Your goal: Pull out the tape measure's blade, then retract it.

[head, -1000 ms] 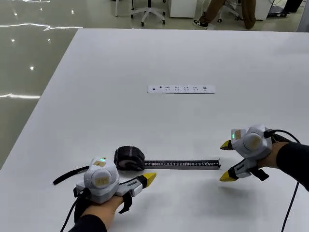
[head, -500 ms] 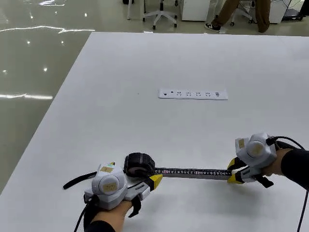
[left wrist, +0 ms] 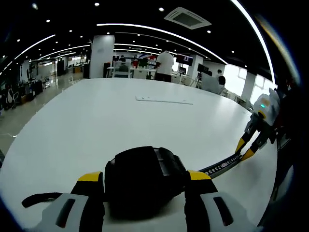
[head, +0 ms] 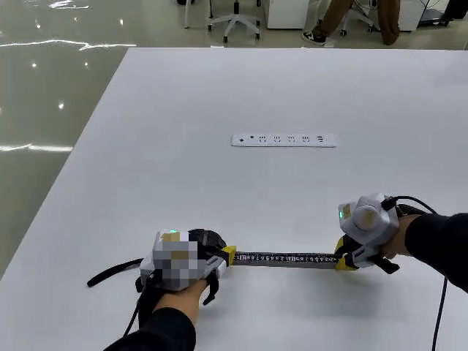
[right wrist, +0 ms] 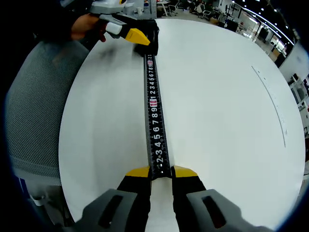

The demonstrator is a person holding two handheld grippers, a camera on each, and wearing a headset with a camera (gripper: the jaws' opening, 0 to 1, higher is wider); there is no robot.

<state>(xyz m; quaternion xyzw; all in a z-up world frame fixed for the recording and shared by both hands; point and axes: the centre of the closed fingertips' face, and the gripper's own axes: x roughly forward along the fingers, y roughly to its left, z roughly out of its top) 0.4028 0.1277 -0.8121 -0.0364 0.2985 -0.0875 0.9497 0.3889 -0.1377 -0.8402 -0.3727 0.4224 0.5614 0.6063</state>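
The black tape measure case [head: 205, 238] lies near the front of the white table [head: 241, 88], and its blade [head: 285, 258] runs out to the right, flat on the table. My left gripper [head: 219, 248] is shut on the case [left wrist: 145, 176], with one yellow-tipped jaw on each side. At the blade's far end my right gripper [head: 342, 260] is shut on the tip. In the right gripper view the numbered blade [right wrist: 153, 116] runs from my right gripper [right wrist: 161, 172] up to the case [right wrist: 152, 35] and the left gripper [right wrist: 129, 33]. The right gripper [left wrist: 251, 145] holds the blade's end [left wrist: 223, 166] in the left gripper view.
A white power strip [head: 284, 139] lies flat in the middle of the table, beyond the blade. A black strap [head: 110, 272] trails left from the left gripper. Past the table's far edge stand an office chair [head: 232, 16] and a person's legs [head: 362, 18].
The left gripper moved forward from beside the case and closed on it. The right gripper, open and apart from the blade a second ago, came down and closed on the blade's end.
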